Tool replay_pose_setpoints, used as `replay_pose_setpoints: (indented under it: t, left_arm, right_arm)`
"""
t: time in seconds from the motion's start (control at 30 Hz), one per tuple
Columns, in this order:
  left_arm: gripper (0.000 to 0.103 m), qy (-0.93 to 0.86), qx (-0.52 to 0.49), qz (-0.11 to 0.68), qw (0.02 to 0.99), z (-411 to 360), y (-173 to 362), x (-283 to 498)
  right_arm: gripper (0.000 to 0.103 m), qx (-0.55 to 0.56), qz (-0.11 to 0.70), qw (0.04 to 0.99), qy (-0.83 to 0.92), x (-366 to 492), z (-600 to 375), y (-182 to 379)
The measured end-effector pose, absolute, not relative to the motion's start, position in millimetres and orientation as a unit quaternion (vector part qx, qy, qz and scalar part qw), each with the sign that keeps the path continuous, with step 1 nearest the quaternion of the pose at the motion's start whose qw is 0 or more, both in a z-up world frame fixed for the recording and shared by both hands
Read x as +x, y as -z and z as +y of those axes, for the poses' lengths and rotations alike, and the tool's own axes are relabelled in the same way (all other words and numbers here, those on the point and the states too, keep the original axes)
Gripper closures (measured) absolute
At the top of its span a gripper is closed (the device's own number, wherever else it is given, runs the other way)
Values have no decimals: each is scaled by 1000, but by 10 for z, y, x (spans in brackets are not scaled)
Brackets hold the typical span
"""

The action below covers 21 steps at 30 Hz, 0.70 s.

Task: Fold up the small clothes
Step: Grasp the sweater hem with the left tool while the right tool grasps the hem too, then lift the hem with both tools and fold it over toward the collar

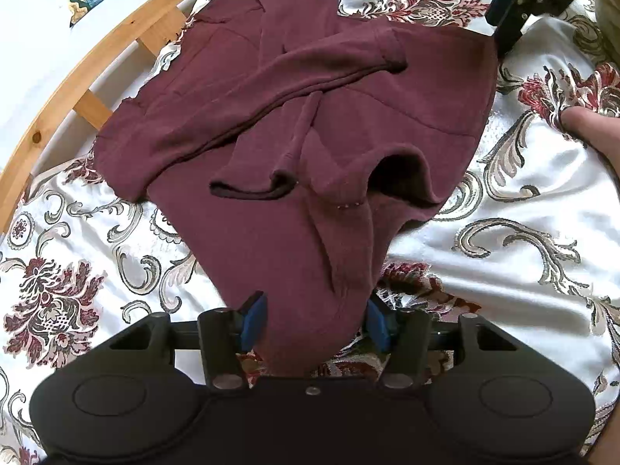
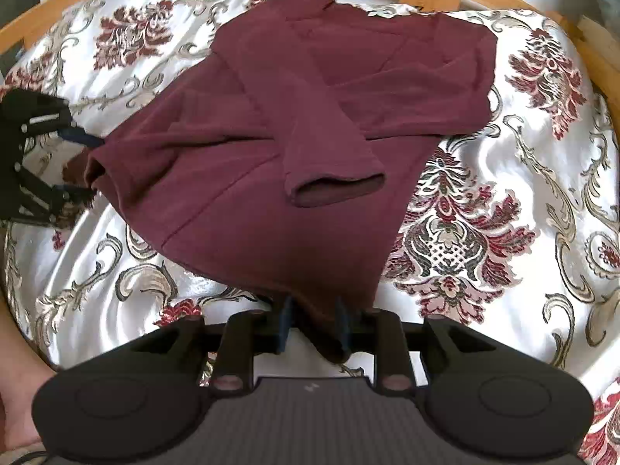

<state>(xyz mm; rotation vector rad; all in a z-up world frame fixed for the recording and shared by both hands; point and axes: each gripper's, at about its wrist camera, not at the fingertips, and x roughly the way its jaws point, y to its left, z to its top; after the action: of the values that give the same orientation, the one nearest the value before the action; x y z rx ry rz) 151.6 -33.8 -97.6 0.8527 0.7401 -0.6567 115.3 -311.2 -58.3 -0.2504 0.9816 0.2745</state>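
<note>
The left gripper (image 1: 314, 319) and right gripper (image 2: 313, 323) each clamp a near corner of the sweater (image 1: 302, 124), which lies ahead on the bedspread (image 1: 523, 201), sleeves crossed, likely ready for folding its bottom edge forward

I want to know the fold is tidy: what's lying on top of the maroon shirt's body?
Both sleeves lie folded across the maroon shirt, crossing near its middle, cuffs open. Beneath it only the floral bedspread shows; whatever the cloth covers cannot be seen.

Bright daylight, glare on the satin bedspread (image 1: 523, 178), fisheye-curved edges.
</note>
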Motion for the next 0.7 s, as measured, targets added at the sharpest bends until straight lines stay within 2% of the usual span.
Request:
replay_pose_setpoints:
  t: [0.1,0.13,0.17,0.23,0.3,0.37,0.47,0.6,0.63,0.7]
  left_arm:
    - [45,299,392,347,798,-328,964,1532]
    - [45,297,390,348,799,-321,962,1543]
    - [46,296,388,349,800,-314,959,1555]
    - [48,294,382,353,802,-302,950,1575]
    - [55,290,379,354,804,-295,947,1592]
    - [56,287,377,356,806,-288,946,1609]
    - [62,286,377,356,806,-291,943,1608]
    - [69,283,381,350,808,-291,937,1592]
    - [70,283,381,349,808,-288,932,1590]
    - [78,281,379,348,810,-276,919,1589]
  right_arm:
    - [74,-125,476,861,-128,1204,-3062,637]
    - [75,-125,477,861,-125,1212,-3062,649]
    - [81,-122,477,861,-125,1218,-3067,653]
    - [83,-106,479,861,-131,1219,-3098,641]
    - [83,-83,480,863,-136,1216,-3148,622]
    - [83,-60,481,864,-139,1216,-3193,606]
    - [83,-46,480,865,-139,1232,-3209,605]
    - [99,-43,477,866,-144,1218,-3174,604]
    - [100,-48,473,868,-141,1205,-3164,594]
    - [100,-57,469,871,-133,1173,-3151,562]
